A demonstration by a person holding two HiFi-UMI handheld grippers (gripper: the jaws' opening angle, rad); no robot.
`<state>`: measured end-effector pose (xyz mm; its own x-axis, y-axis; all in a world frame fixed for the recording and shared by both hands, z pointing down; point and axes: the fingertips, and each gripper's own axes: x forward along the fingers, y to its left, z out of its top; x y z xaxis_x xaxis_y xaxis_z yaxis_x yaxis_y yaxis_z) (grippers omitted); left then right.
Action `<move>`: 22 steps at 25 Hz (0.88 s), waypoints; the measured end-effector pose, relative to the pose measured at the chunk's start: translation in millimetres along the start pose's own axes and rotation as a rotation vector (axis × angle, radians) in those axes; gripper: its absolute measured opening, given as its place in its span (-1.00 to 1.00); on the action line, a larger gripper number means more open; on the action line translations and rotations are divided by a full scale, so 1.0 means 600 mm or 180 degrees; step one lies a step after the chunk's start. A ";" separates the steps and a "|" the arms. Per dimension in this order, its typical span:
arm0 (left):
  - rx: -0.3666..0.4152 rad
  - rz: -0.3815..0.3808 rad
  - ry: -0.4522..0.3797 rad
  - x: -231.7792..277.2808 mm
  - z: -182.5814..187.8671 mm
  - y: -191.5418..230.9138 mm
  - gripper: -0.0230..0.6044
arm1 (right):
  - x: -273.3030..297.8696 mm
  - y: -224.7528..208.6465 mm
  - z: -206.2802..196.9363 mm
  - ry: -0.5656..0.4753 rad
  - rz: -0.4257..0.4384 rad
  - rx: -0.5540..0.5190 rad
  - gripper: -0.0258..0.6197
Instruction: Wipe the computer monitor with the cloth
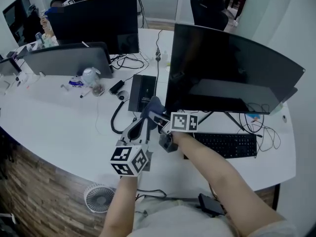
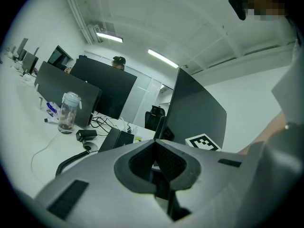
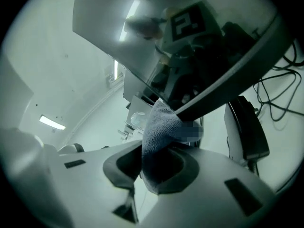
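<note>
Standing shut on nothing, the left tool (image 2: 155, 161) is idle. The right tool (image 3: 154, 167) clamps a grey-blue terry cloth (image 3: 159, 125), whose tip meets the lower edge of the large black flat monitor (image 3: 156, 42) just ahead. Judgement: the wipe is starting; next, sweep across the screen, keeping contact.

Blue-grey terry cloth (image 3: 159, 137), nubby and soft-looking, monitor (image 1: 227, 68) screen dark and glossy with reflections, left tongs (image 2: 154, 170) and right tongs (image 3: 152, 170) of smooth matt grey plastic with finely textured black pads (image 2: 170, 163), bench (image 1: 54, 127) smooth white, floor (image 1: 34, 201) wood-grained brown
</note>
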<state>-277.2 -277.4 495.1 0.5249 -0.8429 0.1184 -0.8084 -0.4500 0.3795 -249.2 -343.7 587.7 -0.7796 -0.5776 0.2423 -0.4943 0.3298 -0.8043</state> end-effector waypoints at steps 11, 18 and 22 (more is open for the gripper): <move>0.0060 0.0006 0.0065 -0.001 0.009 -0.007 -0.90 | -0.007 -0.010 0.012 0.0440 -0.0171 -0.0319 -0.72; 0.0080 0.0070 0.0074 -0.006 0.012 -0.007 -0.90 | -0.011 -0.002 0.015 0.0542 -0.0109 -0.0340 -0.72; 0.0094 0.0111 0.0068 -0.011 0.012 -0.010 -0.90 | -0.012 0.013 0.022 0.0572 -0.0012 -0.0384 -0.72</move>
<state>-277.7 -271.0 485.2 0.5015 -0.8519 0.1506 -0.8336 -0.4293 0.3475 -242.2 -346.9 572.7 -0.8283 -0.4401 0.3467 -0.5314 0.4211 -0.7350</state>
